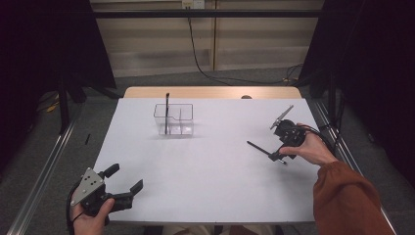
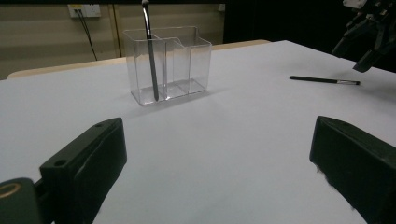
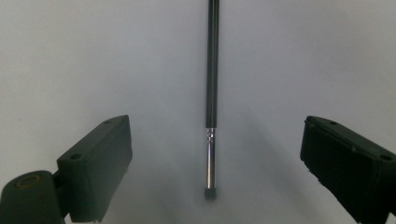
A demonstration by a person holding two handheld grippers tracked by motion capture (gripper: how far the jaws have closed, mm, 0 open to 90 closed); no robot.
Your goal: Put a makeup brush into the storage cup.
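Right gripper [image 3: 210,154] is held with fingers spread wide over the brush [image 3: 212,93] at frame center; left gripper [image 2: 219,158] fingers are spread too, lower left.

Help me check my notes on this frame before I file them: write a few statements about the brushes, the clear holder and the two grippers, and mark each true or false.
1. A slim black brush lies flat on the white table. True.
2. The right gripper has clamped that brush. False: its jaws stand open on either side of the brush, apart from it.
3. The clear organizer has an upright brush in its left compartment. True.
4. The left gripper holds the organizer. False: it is open near the table's front left edge, far from it.
5. The organizer lies tipped on its side. False: it stands upright.
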